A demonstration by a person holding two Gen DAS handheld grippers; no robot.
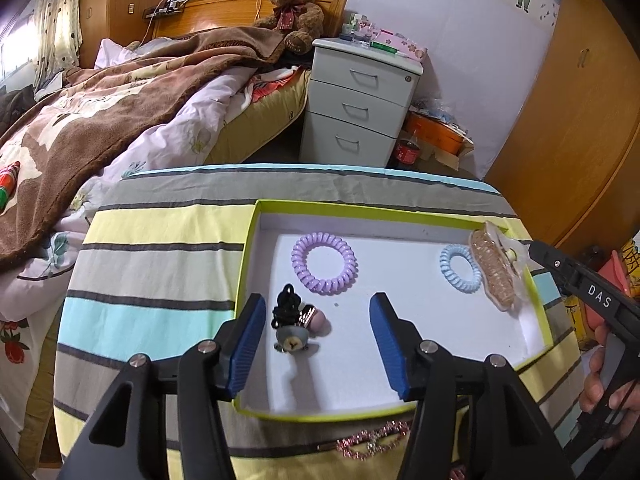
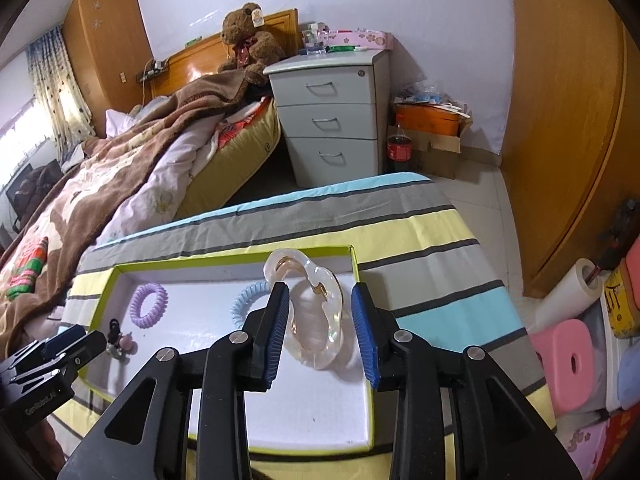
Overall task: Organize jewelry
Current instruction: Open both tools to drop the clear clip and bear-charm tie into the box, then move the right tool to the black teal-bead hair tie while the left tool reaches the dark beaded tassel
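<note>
Pink rhinestone clip (image 1: 370, 442) behind fingers (image 1: 394, 344)

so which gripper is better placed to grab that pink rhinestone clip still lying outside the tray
Left. The pink rhinestone clip lies on the striped cloth just in front of the tray, right under the open left gripper. The right gripper hangs at the tray's far side, over the clear hair claw.

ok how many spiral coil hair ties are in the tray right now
2. The purple spiral coil hair tie lies mid-tray toward the far wall of the green-rimmed white tray; the light blue spiral coil hair tie lies at the right end, partly under the clear hair claw clip. Others may be hidden.
</note>
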